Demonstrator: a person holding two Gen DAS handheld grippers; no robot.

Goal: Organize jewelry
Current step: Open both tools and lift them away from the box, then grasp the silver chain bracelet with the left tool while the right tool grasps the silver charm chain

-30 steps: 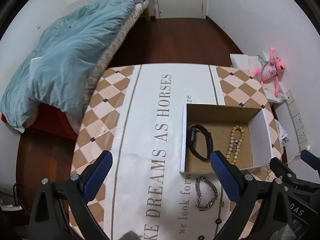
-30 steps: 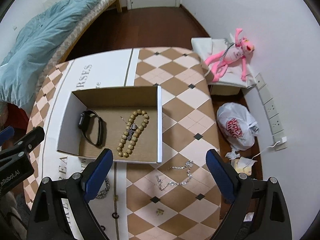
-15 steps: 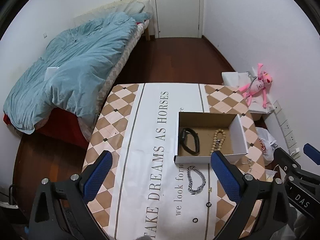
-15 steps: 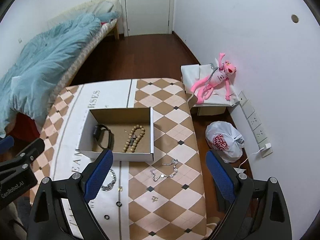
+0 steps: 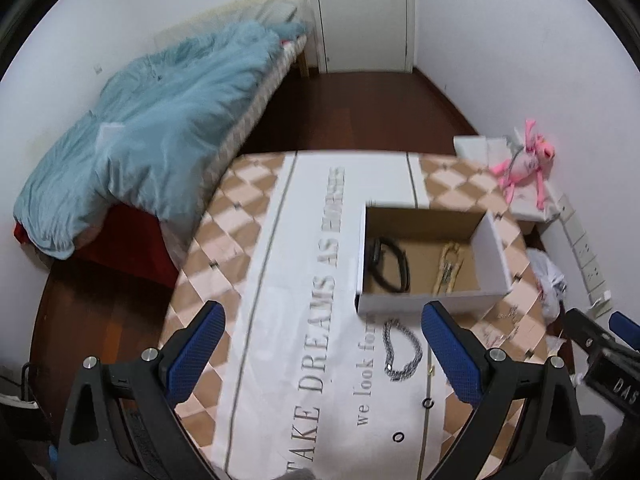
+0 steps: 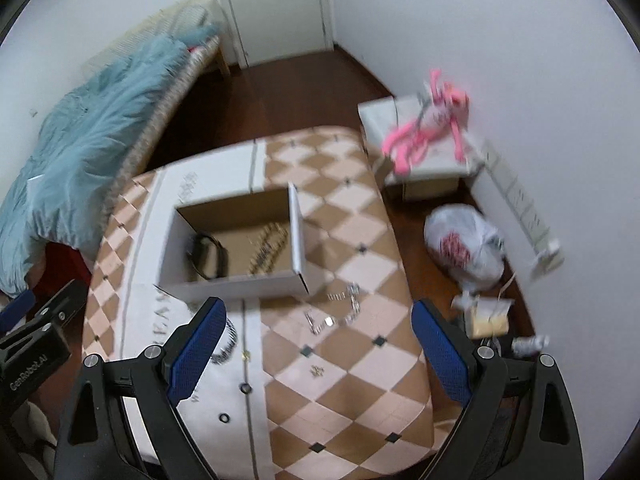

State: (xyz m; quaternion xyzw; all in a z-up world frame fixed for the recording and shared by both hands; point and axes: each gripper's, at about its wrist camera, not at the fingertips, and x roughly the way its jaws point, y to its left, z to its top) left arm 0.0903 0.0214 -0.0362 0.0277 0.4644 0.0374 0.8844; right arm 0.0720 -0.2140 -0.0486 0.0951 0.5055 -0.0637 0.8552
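Both grippers pull back high; left gripper (image 5: 320,354) and right gripper (image 6: 318,350) gape empty, the silver chain (image 5: 400,350) lying lengthwise just ahead of the left, before the box (image 5: 428,304)

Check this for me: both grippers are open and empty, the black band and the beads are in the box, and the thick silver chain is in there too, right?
Not quite. The thick silver chain lies on the tablecloth outside the box, as the left wrist view shows. The rest holds.
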